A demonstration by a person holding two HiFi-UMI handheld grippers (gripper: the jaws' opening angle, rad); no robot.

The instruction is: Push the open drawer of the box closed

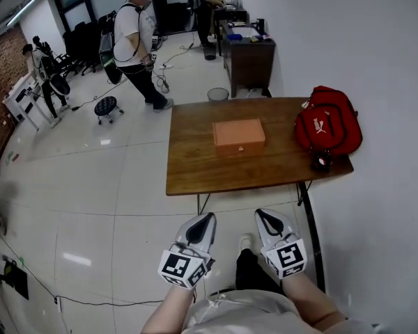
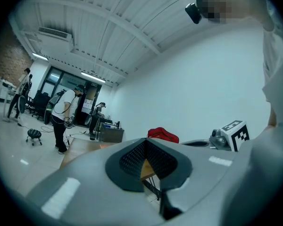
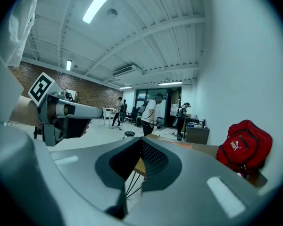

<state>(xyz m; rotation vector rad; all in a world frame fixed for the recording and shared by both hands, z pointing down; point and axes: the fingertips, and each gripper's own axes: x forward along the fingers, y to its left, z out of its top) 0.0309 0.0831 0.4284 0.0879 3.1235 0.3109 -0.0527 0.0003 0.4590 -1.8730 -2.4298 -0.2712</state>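
Note:
An orange box (image 1: pixel 238 136) sits in the middle of a brown wooden table (image 1: pixel 195 165); a small knob shows on its near face, and I cannot tell how far its drawer stands out. Both grippers hang well short of the table, close to the person's body. The left gripper (image 1: pixel 210 216) is shut and empty, its tips meeting. To its right, the right gripper (image 1: pixel 259 213) is also shut and empty. In the left gripper view the left gripper (image 2: pixel 145 140) points over the table edge. In the right gripper view the right gripper (image 3: pixel 141 139) points toward the box (image 3: pixel 180 144).
A red backpack (image 1: pixel 327 125) lies on the table's right end, with a small black object (image 1: pixel 322 161) in front of it. A white wall runs along the right. Behind the table are a dark cabinet (image 1: pixel 249 60), a bin (image 1: pixel 218 94) and a walking person (image 1: pixel 136 40).

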